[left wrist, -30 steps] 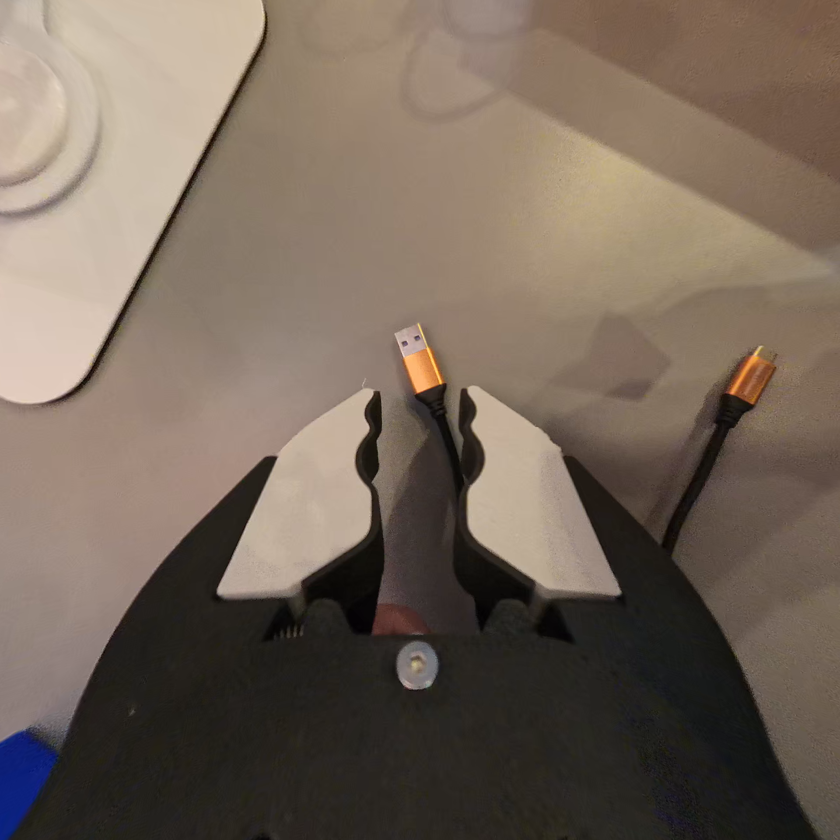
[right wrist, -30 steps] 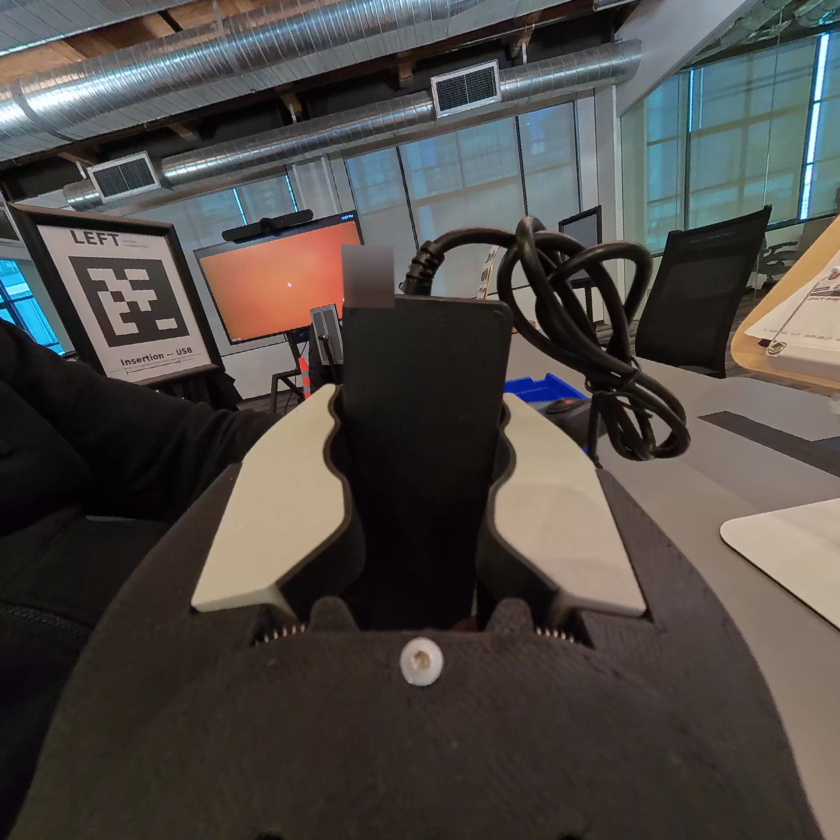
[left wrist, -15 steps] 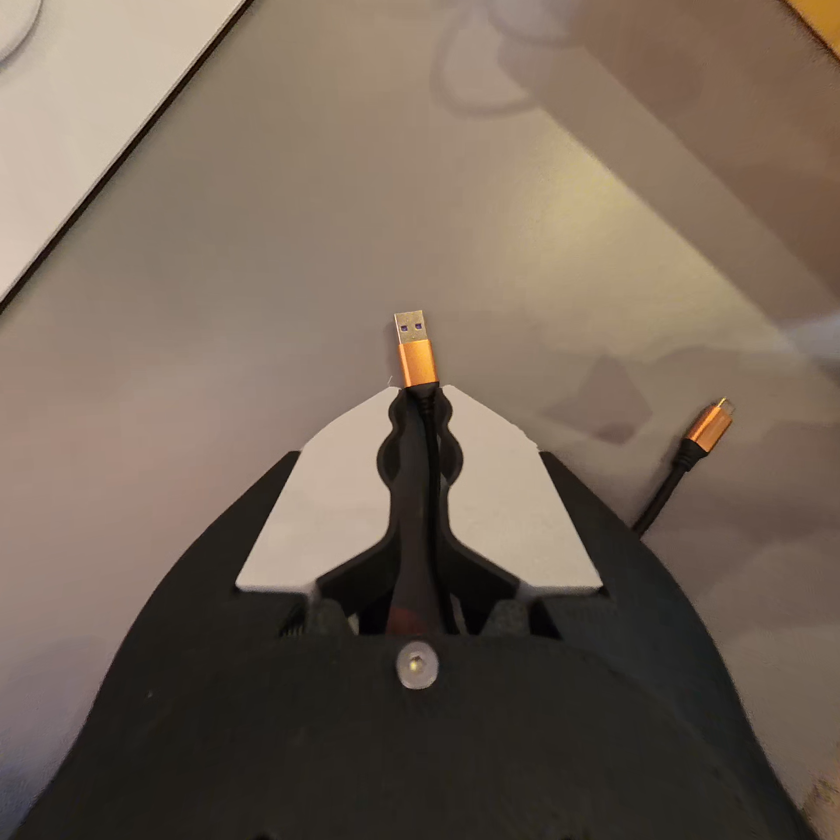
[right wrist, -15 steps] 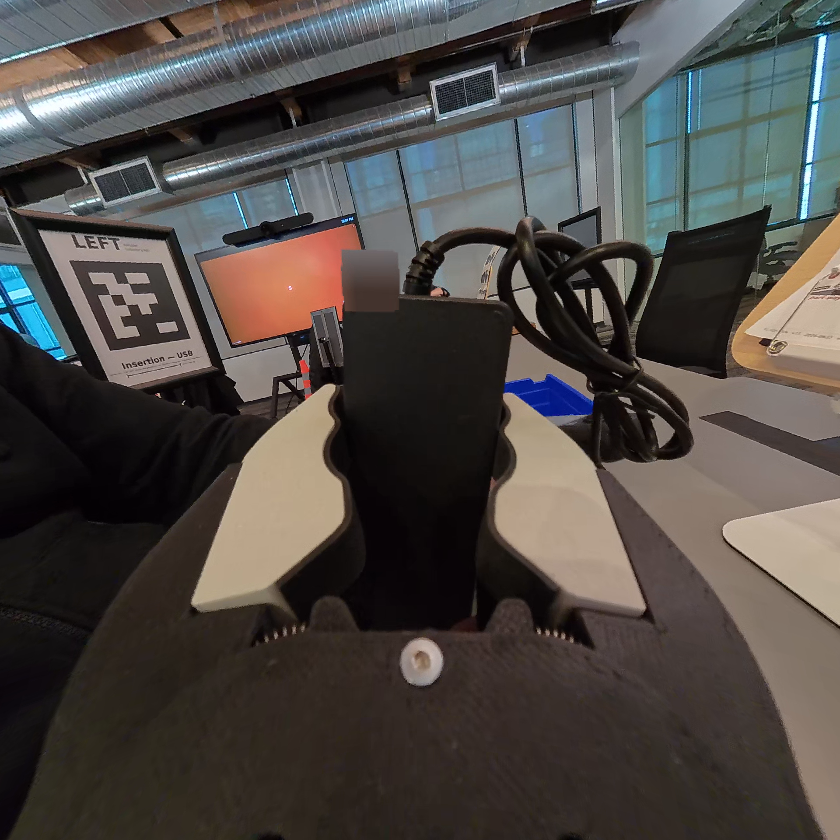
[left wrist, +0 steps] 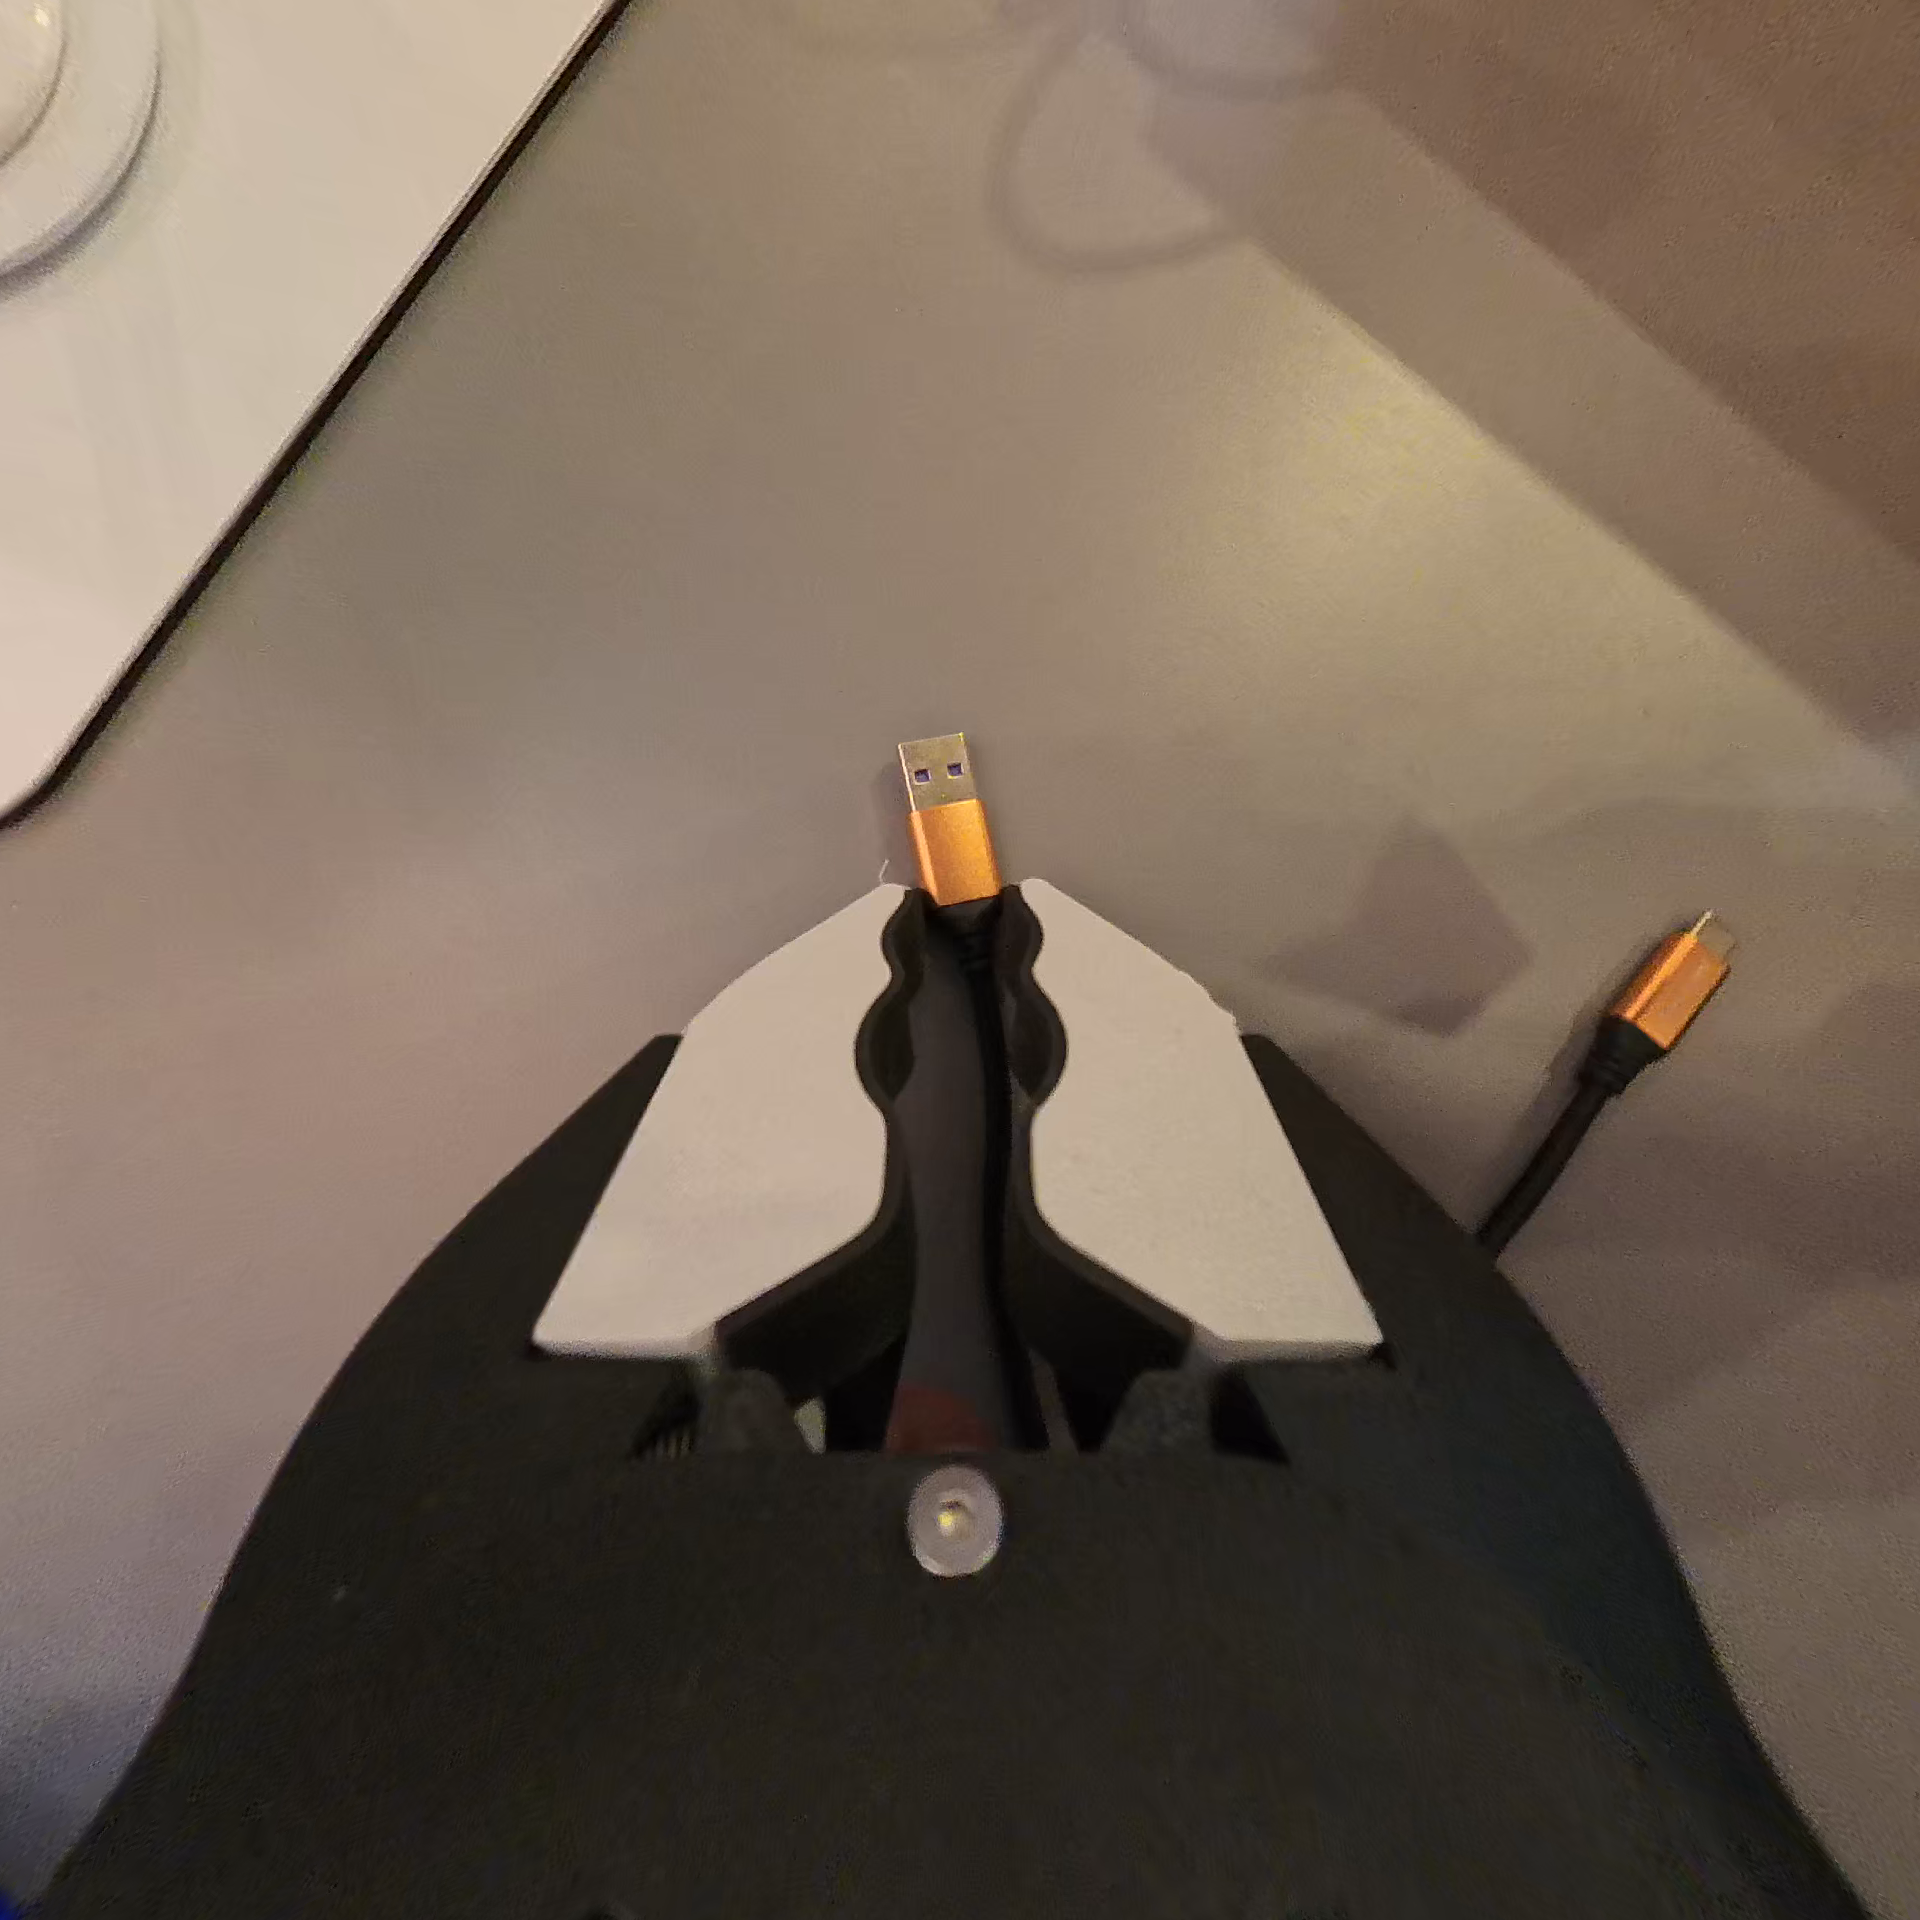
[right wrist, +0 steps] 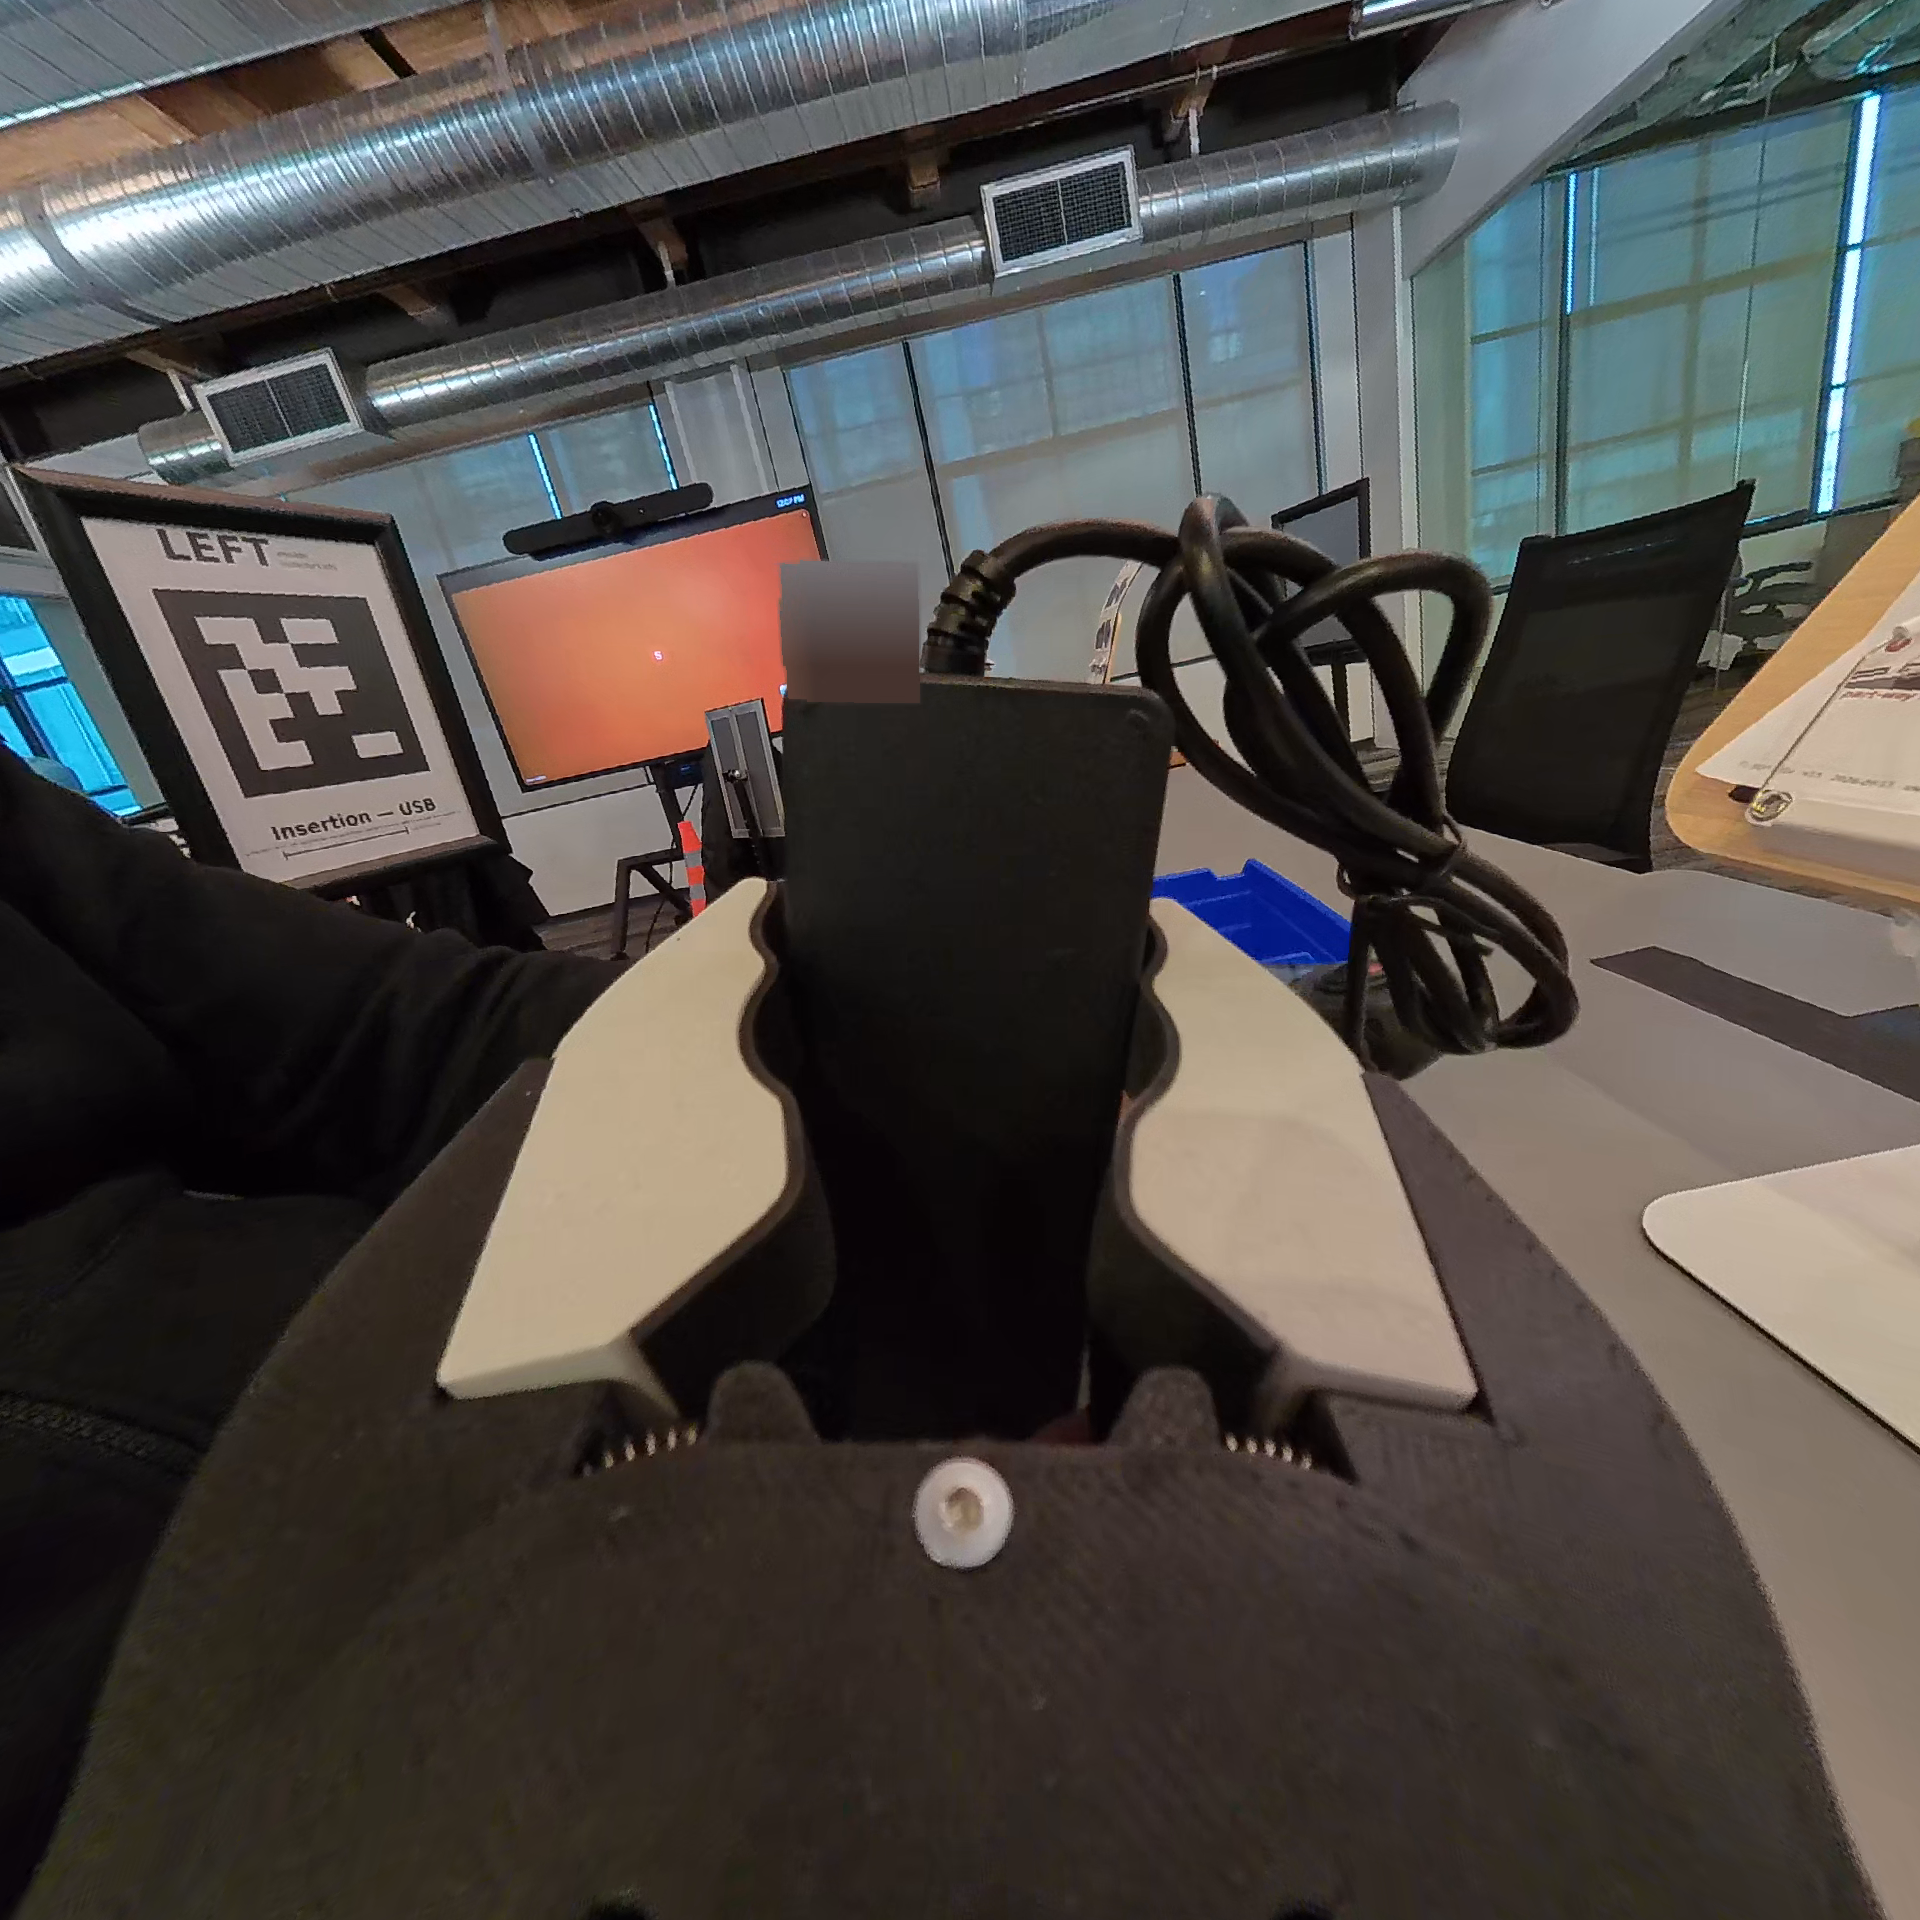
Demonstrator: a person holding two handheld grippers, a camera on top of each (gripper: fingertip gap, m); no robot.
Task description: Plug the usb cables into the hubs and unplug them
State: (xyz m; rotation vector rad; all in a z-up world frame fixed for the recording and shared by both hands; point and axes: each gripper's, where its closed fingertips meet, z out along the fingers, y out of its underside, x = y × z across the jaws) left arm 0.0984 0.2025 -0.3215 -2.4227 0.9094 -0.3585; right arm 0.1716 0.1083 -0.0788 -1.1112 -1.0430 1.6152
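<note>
The main risk, judging from the grip, is that the USB-A plug (left wrist: 948,821) twists or slides back when pushed into a port: the left gripper (left wrist: 958,896) is clenched at the very rear of the orange shell and on the black cable (left wrist: 987,1091) behind it, so little of the rigid body is held and the metal tip stands out unsupported. A slight tilt of that tip could make it catch on the port's edge instead of entering. The cable's other end, a smaller orange connector (left wrist: 1671,987), lies on the grey counter (left wrist: 623,623) to the right, well apart, and could drag as the plug is carried. The right gripper (right wrist: 961,966) is closed on the black hub (right wrist: 966,935), held upright between its fingers with most of the body seated deep; the hub's own coiled lead (right wrist: 1351,790) hangs off its top right and could swing into the way. No port is visible on the face shown, so the alignment cannot be judged.
</note>
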